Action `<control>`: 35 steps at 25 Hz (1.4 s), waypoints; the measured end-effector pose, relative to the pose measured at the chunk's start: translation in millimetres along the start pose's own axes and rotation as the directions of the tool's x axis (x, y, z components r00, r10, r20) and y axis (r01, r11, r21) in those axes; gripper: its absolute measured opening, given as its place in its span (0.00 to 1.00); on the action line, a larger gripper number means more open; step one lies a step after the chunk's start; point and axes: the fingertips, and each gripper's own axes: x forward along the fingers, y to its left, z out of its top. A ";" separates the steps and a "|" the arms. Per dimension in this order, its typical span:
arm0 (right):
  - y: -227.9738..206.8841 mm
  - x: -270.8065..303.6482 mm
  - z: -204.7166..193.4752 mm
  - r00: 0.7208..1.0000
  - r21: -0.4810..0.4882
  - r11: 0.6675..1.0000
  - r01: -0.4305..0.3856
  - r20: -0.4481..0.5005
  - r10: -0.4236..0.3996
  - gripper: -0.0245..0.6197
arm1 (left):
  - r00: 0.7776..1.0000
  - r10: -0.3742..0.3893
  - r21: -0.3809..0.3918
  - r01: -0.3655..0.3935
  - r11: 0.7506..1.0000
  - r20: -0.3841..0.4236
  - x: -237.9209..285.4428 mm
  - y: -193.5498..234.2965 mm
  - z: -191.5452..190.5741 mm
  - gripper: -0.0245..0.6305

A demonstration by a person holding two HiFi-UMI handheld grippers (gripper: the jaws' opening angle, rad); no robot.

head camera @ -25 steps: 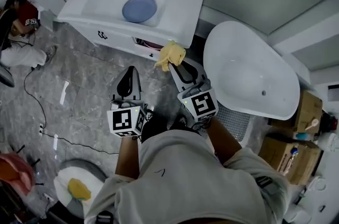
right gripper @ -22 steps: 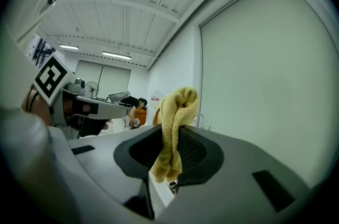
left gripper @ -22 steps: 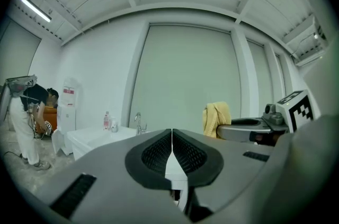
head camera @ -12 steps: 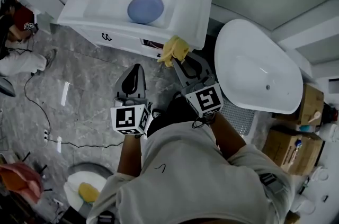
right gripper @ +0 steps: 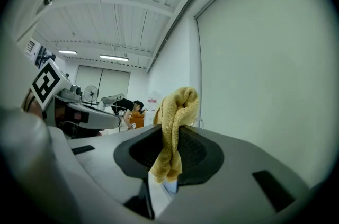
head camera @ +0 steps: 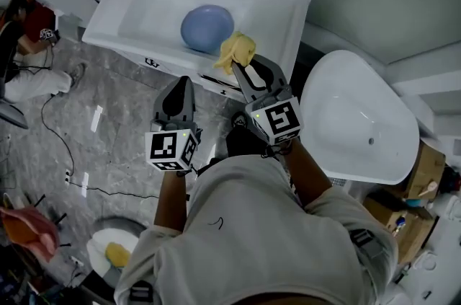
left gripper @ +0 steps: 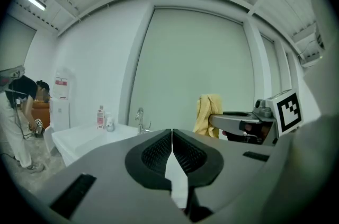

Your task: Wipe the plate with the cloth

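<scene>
While the right gripper [head camera: 243,70] pinches the cloth [head camera: 236,51] and the left gripper [head camera: 180,85] is closed empty, the plate [head camera: 202,28] apparently awaits wiping.

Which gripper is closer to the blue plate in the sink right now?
Right. The right gripper, shut on the yellow cloth, shows at the plate's near edge. The left gripper, shut and empty, is short of the sink, over the floor.
</scene>
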 end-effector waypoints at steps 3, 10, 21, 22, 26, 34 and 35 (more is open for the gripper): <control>-29.1 27.0 8.9 0.999 0.023 0.999 -0.036 0.018 0.036 0.15 | 1.000 0.016 -0.005 -0.016 1.000 -0.016 35.9 9.1 11.7 0.07; -74.9 53.2 -5.9 0.999 0.096 0.994 -0.043 0.010 0.042 0.15 | 0.995 0.000 -0.002 0.000 1.000 -0.101 98.3 13.0 6.0 0.07; -104.9 112.6 -18.1 0.998 0.092 0.995 -0.022 -0.062 0.028 0.15 | 0.990 -0.044 0.003 0.045 0.999 -0.137 168.6 61.2 -0.7 0.07; -106.3 121.0 -19.8 0.997 0.092 0.996 -0.024 -0.071 0.030 0.15 | 0.988 -0.046 -0.001 0.046 0.999 -0.145 175.7 71.2 -1.6 0.07; -114.0 160.9 -30.9 0.993 0.091 0.996 -0.024 -0.111 0.034 0.15 | 0.981 -0.056 -0.019 0.054 0.998 -0.186 206.4 112.0 -5.7 0.07; -115.0 244.2 -67.2 0.976 0.154 0.988 0.016 -0.218 0.018 0.15 | 0.918 -0.146 -0.036 0.142 0.989 -0.368 271.2 186.8 -50.0 0.07; -115.0 252.3 -73.0 0.973 0.165 0.986 0.029 -0.232 0.011 0.15 | 0.906 -0.163 -0.042 0.160 0.986 -0.391 278.1 194.6 -56.5 0.07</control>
